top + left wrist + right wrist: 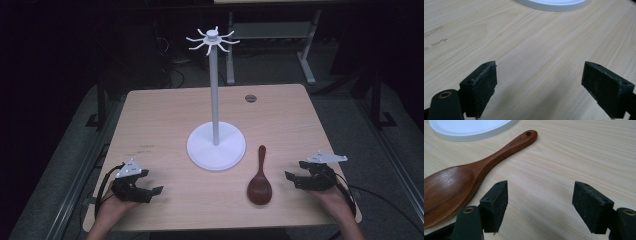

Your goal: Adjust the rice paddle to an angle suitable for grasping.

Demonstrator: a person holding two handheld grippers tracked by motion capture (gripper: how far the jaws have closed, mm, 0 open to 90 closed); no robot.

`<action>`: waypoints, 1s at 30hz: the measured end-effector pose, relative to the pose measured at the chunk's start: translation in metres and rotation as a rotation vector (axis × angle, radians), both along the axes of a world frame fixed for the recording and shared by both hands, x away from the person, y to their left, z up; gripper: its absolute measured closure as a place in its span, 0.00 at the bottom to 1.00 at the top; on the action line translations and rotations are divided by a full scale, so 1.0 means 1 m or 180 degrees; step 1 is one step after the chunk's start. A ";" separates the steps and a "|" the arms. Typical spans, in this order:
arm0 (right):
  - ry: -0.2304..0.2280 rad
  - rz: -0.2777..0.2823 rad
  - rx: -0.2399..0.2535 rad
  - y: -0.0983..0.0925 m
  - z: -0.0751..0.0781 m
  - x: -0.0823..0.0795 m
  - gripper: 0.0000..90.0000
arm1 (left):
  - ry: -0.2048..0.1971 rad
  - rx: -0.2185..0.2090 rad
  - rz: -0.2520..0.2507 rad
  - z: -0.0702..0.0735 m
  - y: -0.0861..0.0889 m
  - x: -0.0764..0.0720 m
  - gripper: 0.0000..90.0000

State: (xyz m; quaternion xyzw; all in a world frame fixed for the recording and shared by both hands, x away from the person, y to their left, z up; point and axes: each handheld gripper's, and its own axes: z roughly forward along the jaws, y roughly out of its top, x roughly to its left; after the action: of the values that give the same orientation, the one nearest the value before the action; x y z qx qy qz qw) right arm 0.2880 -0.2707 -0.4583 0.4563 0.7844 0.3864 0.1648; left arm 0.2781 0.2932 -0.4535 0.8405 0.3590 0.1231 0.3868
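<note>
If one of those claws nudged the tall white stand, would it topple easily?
Probably not from a low nudge: the white stand sits on a wide round base. A push near the hook crown would likelier tip it, as the pole is tall and thin.

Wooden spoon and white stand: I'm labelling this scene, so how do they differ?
The wooden spoon is dark reddish-brown and lies flat; the white stand rises upright on a round base, with hooks at its top. The spoon lies nearer the right gripper. Both rest on the table, untouched.
</note>
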 end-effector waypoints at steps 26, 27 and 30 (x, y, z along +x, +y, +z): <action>0.0153 0.0357 0.0164 0.033 0.025 0.007 1.00 | 0.0029 -0.0002 -0.0055 -0.003 -0.009 -0.004 0.14; 0.0153 0.0357 0.0164 0.033 0.025 0.007 1.00 | 0.0029 -0.0002 -0.0055 -0.003 -0.009 -0.004 0.14; 0.0174 0.0596 0.0160 0.055 0.029 0.006 1.00 | 0.0021 0.0017 -0.0070 -0.002 -0.008 -0.003 0.14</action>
State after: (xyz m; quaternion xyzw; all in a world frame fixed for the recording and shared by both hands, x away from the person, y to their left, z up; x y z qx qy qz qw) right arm 0.2938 -0.2161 -0.4290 0.3953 0.8179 0.4070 0.0950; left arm 0.2748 0.2854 -0.4554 0.8458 0.3506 0.1170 0.3847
